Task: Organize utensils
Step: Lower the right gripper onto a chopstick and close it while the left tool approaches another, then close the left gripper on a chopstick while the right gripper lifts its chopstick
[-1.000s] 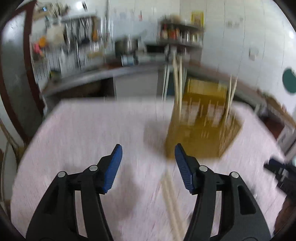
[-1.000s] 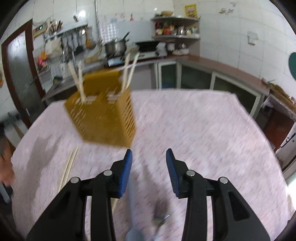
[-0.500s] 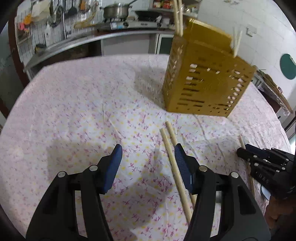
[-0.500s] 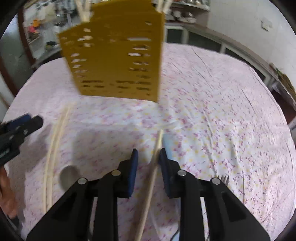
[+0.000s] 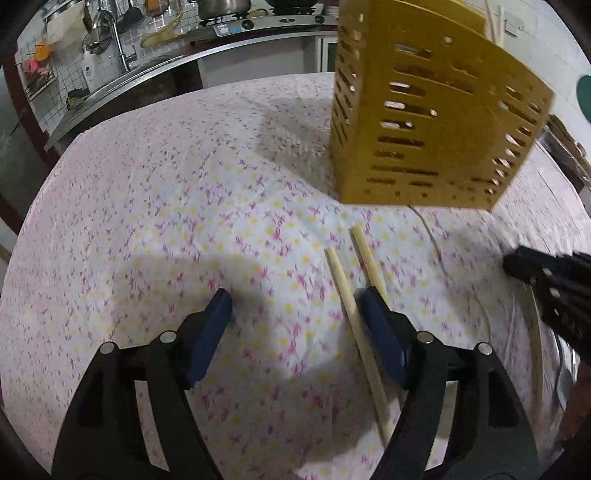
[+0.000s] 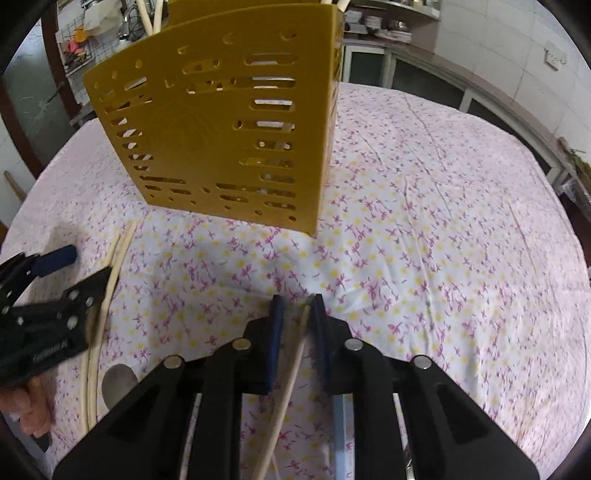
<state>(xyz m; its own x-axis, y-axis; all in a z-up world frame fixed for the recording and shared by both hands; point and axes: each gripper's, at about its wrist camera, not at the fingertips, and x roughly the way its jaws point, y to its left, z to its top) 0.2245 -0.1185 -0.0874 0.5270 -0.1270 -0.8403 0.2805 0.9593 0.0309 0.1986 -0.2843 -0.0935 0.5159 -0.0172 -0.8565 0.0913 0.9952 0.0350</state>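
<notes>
Our left gripper (image 5: 295, 314) hung over the flowered tablecloth (image 5: 166, 206) with its jaws well apart, and they had just been opening wider. Two chopsticks (image 5: 341, 280) lay side by side on the cloth in front of it. One ran along the inner face of the right-hand blue pad without being pinched; the other passed under that same finger. Nothing was gripped between the pads.

Our right gripper (image 6: 297, 306) held its jaws nearly together, and they had just been closing. A single chopstick (image 6: 286, 387) lay in the narrow gap between them, its tip close against the right-hand pad. We could not tell whether both pads pressed on it, since a sliver of space showed on the left-hand side. A blue-handled utensil (image 6: 341, 424) lay on the cloth beneath that gripper.

The yellow slotted utensil holder (image 6: 221, 129) stood upright on the table just beyond the chopsticks, with more chopsticks (image 6: 153, 16) sticking out of its top. In the right wrist view, a spoon bowl (image 6: 116, 380) rested beside the pair of chopsticks near our left gripper.
</notes>
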